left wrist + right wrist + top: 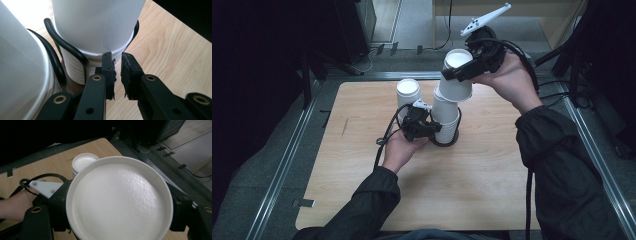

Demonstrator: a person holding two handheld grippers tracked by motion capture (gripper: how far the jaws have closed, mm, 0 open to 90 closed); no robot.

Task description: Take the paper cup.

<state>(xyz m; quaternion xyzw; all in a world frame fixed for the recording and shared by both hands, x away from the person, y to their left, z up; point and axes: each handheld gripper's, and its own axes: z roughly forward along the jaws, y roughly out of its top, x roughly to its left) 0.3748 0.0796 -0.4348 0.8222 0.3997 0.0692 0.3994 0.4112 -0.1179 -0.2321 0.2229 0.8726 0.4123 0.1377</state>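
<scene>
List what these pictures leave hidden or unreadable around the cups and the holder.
- Holder base: high view, covered by the cup stack and left gripper.
- Number of cups in the stack: rims too fine there; cut off by the top edge in the left gripper view.
- Right gripper pads: right gripper view, hidden behind the lifted cup.
- Second stack base: high view, behind the left gripper.

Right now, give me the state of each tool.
Left tool: jaws slightly apart, holding nothing, beside the stack of paper cups.
Right tool: closed on an upside-down paper cup, lifted above the stack.
</scene>
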